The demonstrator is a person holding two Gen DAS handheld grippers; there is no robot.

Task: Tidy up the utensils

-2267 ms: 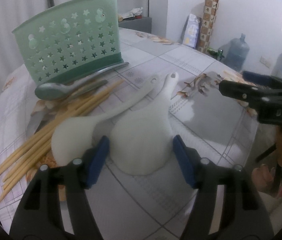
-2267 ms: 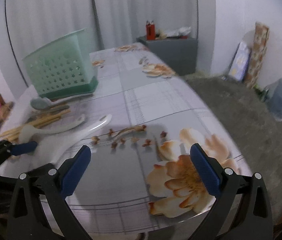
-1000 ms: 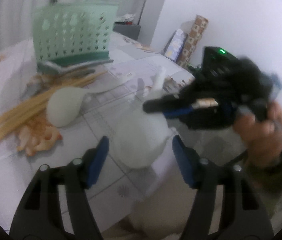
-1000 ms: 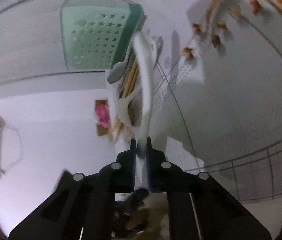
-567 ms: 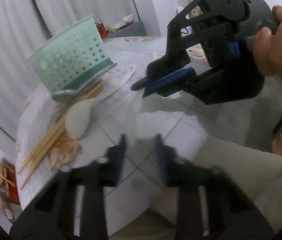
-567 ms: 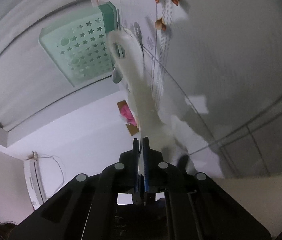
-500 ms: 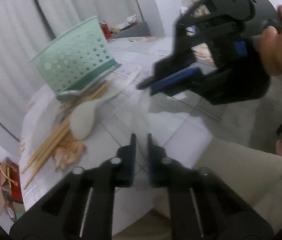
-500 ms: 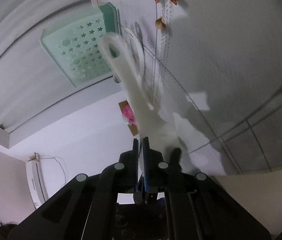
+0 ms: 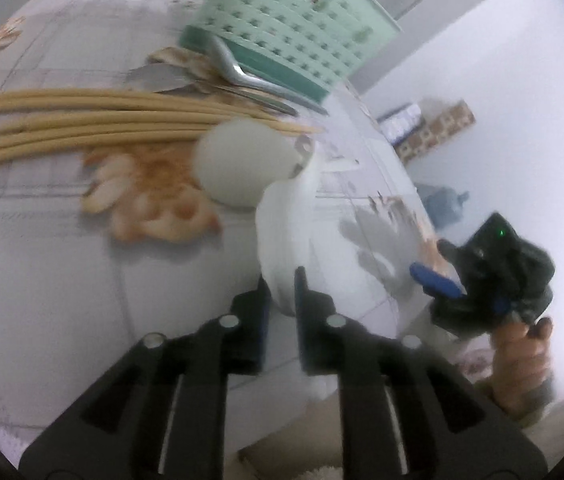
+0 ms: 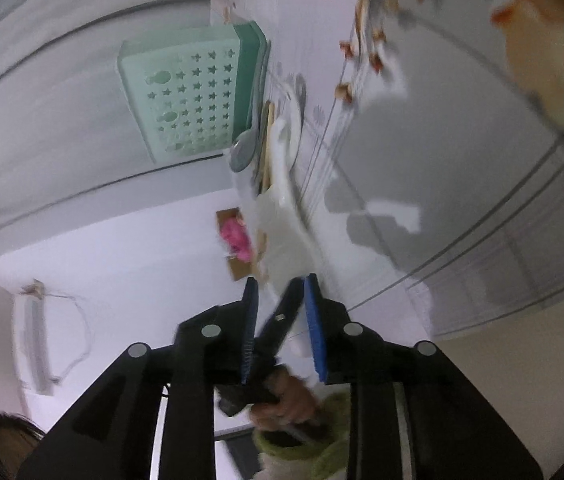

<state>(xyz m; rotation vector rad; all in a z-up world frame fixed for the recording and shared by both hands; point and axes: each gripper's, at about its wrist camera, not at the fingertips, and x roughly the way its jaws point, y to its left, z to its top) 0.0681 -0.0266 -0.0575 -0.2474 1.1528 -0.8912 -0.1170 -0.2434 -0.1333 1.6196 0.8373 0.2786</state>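
Note:
My left gripper [image 9: 282,292] is shut on the bowl end of a white rice paddle [image 9: 285,236], held above the table with its handle pointing away. The paddle also shows in the right wrist view [image 10: 282,236]. My right gripper [image 10: 282,300] is partly open and empty just behind it; it shows in the left wrist view [image 9: 437,280]. A second white paddle [image 9: 238,164] lies on the table beside wooden chopsticks [image 9: 82,120] and metal spoons [image 9: 238,76]. The green star-holed basket [image 9: 293,24] stands behind them.
The table [image 9: 42,260] has a floral cloth and its near edge runs just under my grippers. A water jug [image 9: 441,204] and boxes [image 9: 433,128] stand on the floor by the wall.
The white paddle has passed from my right gripper to my left. The left closed on its bowl end, the right opened and drew back. Both views have rolled.

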